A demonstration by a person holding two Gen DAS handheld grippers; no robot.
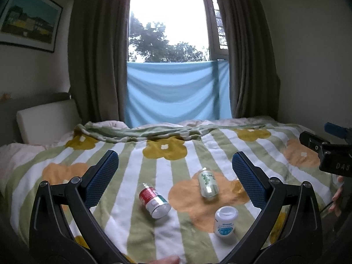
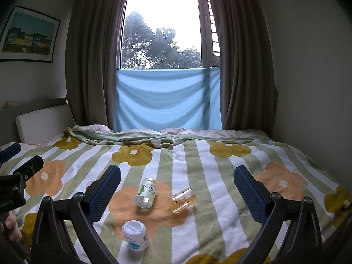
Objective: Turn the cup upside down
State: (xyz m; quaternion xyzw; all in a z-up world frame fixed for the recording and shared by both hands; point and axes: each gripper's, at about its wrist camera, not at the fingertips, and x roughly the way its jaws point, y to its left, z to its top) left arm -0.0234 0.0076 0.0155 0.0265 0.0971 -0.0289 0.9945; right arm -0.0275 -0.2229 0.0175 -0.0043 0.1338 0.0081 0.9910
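Cup (image 2: 182, 200): amber, lying on its side on the bedspread (image 2: 220, 220) beside a green bottle (image 2: 146, 192), not yet flipped or gripped; left gripper (image 1: 175, 180) and right gripper (image 2: 177, 189) both spread wide, empty.

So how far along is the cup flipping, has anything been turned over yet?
Nothing looks done. The amber cup lies on its side on the flowered blanket, beside the green-label bottle. Nothing is in hand: the left gripper and right gripper are both open and empty. Gripping the cup and standing it mouth down is all left.
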